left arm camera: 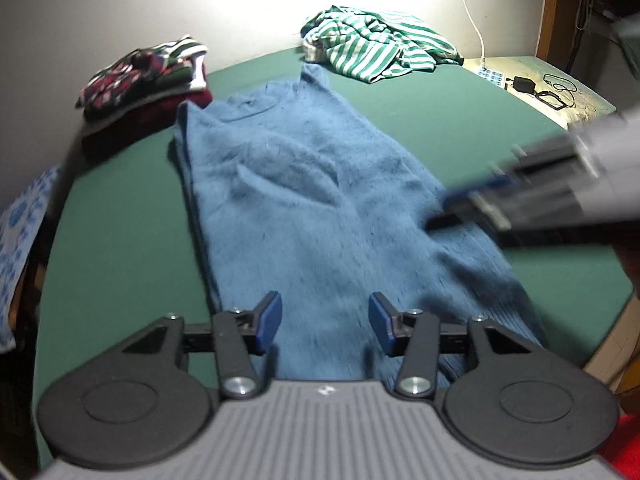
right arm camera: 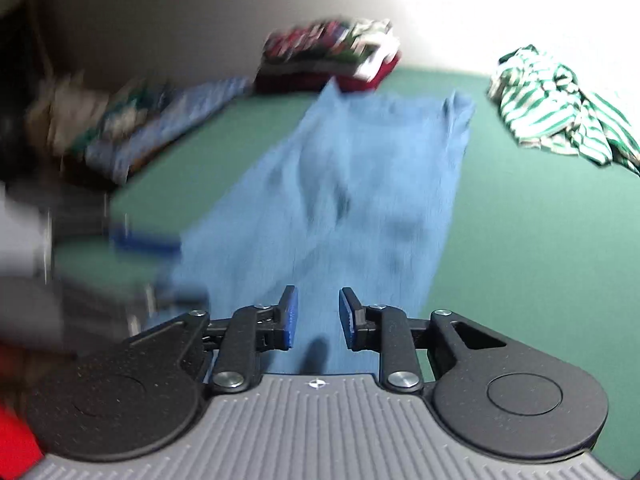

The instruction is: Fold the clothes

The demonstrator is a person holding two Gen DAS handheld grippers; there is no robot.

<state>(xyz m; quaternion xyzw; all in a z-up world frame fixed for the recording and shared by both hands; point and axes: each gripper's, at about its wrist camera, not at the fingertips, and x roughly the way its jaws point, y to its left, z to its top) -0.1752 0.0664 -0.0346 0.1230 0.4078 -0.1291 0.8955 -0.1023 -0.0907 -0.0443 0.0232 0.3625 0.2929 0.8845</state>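
Blue sweater (left arm camera: 304,200) is lying narrowed lengthwise on the green surface (left arm camera: 120,216), cross-fold pending; folded stack (left arm camera: 148,80) sitting at ten o'clock, striped shirt (left arm camera: 376,44) waiting at one; left tongs (left arm camera: 324,322) gaping empty, right tongs (right arm camera: 318,318) narrower, gripping nothing.

White cable (left arm camera: 474,20); black charger (left arm camera: 524,84); wall (left arm camera: 120,8).

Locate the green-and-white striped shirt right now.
The striped shirt lies crumpled at the far edge of the green table by the wall, beyond the blue sweater, upper right in the right wrist view.
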